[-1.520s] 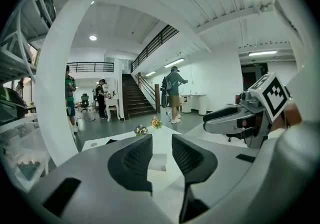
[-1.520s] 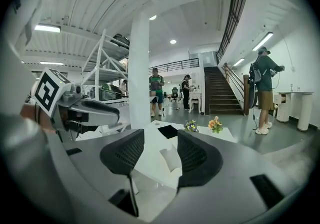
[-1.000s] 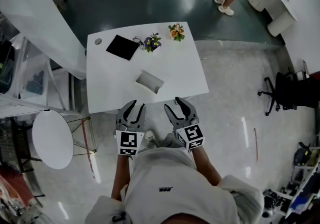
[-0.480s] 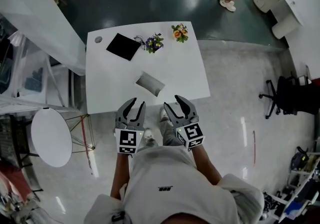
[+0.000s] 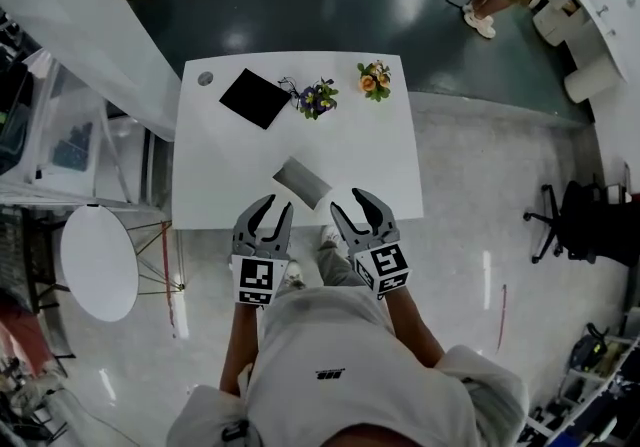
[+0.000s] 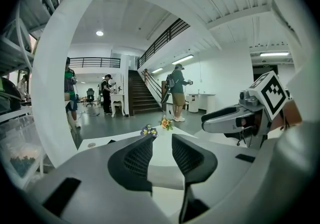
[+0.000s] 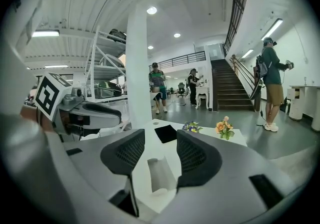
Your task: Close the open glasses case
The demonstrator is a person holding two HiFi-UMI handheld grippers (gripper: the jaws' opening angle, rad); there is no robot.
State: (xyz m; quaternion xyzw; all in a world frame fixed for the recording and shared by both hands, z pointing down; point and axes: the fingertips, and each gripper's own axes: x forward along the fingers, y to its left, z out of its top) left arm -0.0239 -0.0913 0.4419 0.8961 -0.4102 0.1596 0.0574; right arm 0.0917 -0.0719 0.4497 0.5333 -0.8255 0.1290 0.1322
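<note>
Round white side table [image 5: 98, 262] is standing at far left, apart from the white counter [image 5: 215, 175]; on the counter's far half a small grey disc [image 5: 205, 78], a black square mat [image 5: 253, 98], a purple flower sprig [image 5: 317, 97] and an orange flower sprig [image 5: 375, 79] are lying in a row, well apart from the near edge; the grey glasses case [image 5: 302, 182] is lying alone and slantwise near the near edge, with nothing sitting between it and the grippers; a black office chair [image 5: 580, 220] is standing on the floor at far right.

The head view is showing the case as a flat grey slab; the right gripper view is showing its hollow open upward, framed in the gap between the fingers [image 7: 197, 158]; the left gripper view is not showing the case.

Left gripper [image 5: 270, 207] is hovering off the counter's near edge, fingers [image 6: 135, 160] standing partly apart, holding nothing; right gripper [image 5: 351, 201] is hovering beside it, just short of the case, fingers likewise apart and empty; both are pointing forward toward the counter.
</note>
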